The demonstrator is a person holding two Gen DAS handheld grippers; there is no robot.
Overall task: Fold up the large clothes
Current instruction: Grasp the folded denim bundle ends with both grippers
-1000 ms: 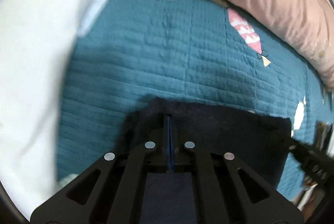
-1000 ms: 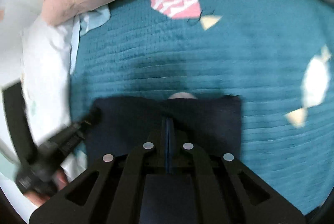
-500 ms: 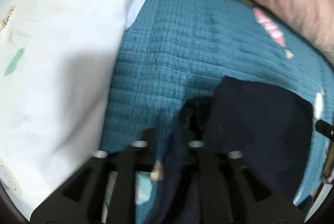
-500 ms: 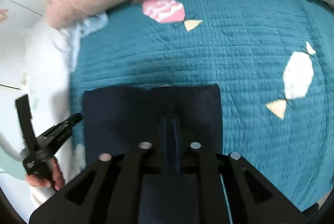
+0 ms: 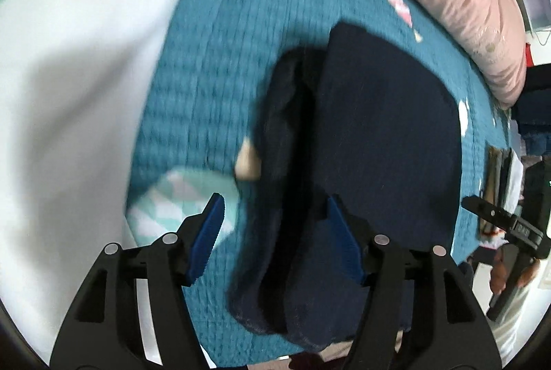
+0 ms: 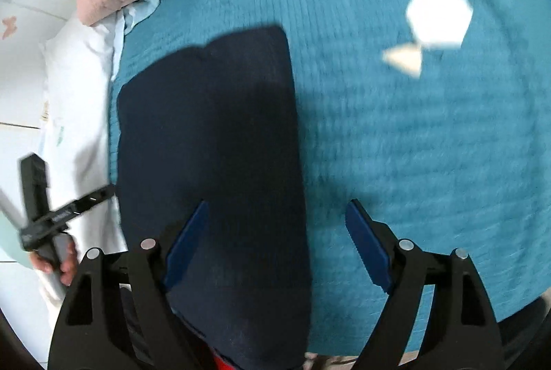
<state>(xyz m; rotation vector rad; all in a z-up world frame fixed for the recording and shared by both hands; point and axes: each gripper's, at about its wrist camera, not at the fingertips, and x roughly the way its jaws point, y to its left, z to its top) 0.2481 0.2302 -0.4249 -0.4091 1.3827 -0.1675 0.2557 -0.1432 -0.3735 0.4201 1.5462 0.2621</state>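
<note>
The left gripper (image 5: 275,235) and right gripper (image 6: 275,232) both point steeply down, jaws just opened wide, blue pads (image 6: 366,246) gripping nothing.

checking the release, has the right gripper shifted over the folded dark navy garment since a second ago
Yes. The right gripper, its jaws just opened, slid right: it now straddles the folded dark navy garment's right edge, over the teal quilted bedspread, instead of clamping its middle.

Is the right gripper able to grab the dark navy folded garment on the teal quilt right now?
Probably yes. The right gripper has just been opening, and the dark navy folded garment lies uncovered on the teal quilt, its right edge between the open jaws, nothing blocking.
</note>
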